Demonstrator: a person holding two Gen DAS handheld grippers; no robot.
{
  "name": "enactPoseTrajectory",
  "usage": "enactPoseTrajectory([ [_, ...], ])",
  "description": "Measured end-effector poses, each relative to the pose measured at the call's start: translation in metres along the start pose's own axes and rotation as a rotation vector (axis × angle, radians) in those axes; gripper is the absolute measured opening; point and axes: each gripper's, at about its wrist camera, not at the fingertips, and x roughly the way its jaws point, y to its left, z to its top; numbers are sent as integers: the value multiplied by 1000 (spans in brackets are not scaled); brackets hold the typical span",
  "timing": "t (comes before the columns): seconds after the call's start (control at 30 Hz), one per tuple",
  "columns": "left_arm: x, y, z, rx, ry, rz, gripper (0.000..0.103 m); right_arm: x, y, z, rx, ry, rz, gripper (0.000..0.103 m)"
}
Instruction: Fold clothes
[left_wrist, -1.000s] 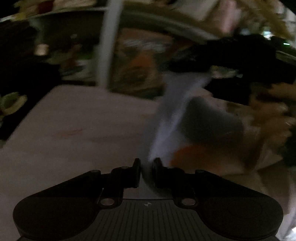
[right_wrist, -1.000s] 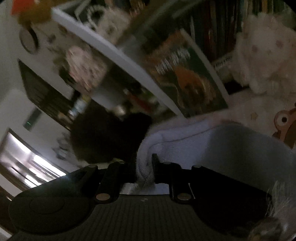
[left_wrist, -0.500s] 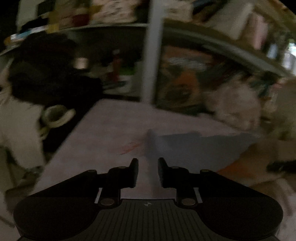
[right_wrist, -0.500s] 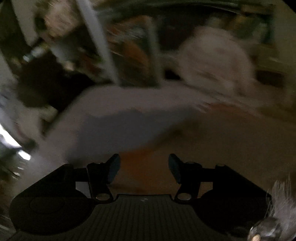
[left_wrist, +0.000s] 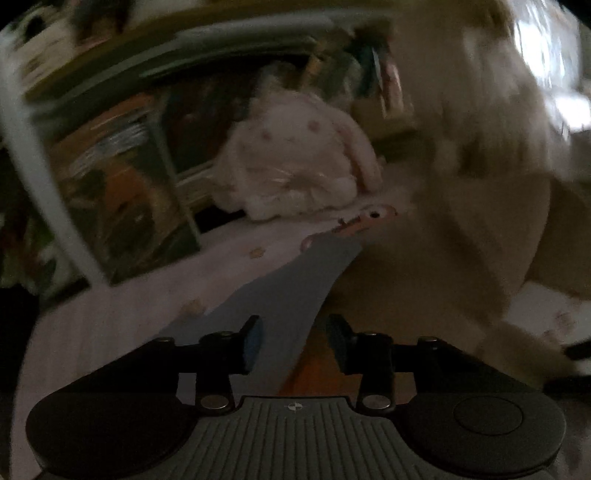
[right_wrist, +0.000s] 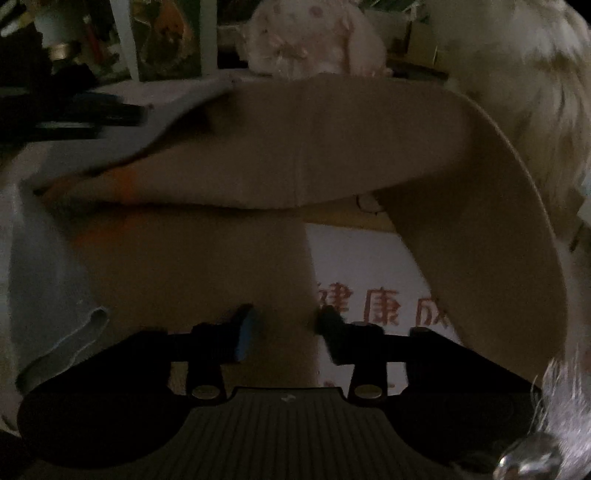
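Left wrist view. No legible writing; a large picture book (left_wrist: 122, 192) leaning against the shelf shows only blurred lettering. Left gripper (left_wrist: 293, 341): jaws apart and just been opening, nothing pressed between the pads; a strip of blue-grey cloth (left_wrist: 291, 284) lies on the surface below and runs away from the gap between them. The cloth is flat, smooth, narrowing toward its far end. Beside it on the right, a tan garment (left_wrist: 424, 280), blurred, spreads over the bed surface (left_wrist: 122, 317), which is pale with small printed motifs. A pink-white plush rabbit (left_wrist: 299, 158) sits at the far edge against the shelf.

Right wrist view. Red Chinese characters (right_wrist: 384, 308) are printed on a white sheet under the garment; "健康" reads clearly, the next character is partly covered. Right gripper (right_wrist: 284, 328): jaws narrowly apart, just been closing; a leg-like panel of the tan garment (right_wrist: 207, 266) lies in the gap, but whether the pads press it cannot be told. The garment is matte tan, with a centre seam on a folded upper part (right_wrist: 303, 147). The blue-grey cloth (right_wrist: 40, 266) lies at its left, partly beneath. The plush rabbit (right_wrist: 314, 40) sits behind.
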Motion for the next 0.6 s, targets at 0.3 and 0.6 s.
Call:
enactPoseTrajectory([
  [0.3, 30, -6, 10, 31, -3, 195, 5, -5, -8, -3, -24, 20, 116, 11],
  [0.6, -106, 149, -59, -561, -143, 370, 4, -5, -15, 0, -83, 23, 160, 11],
])
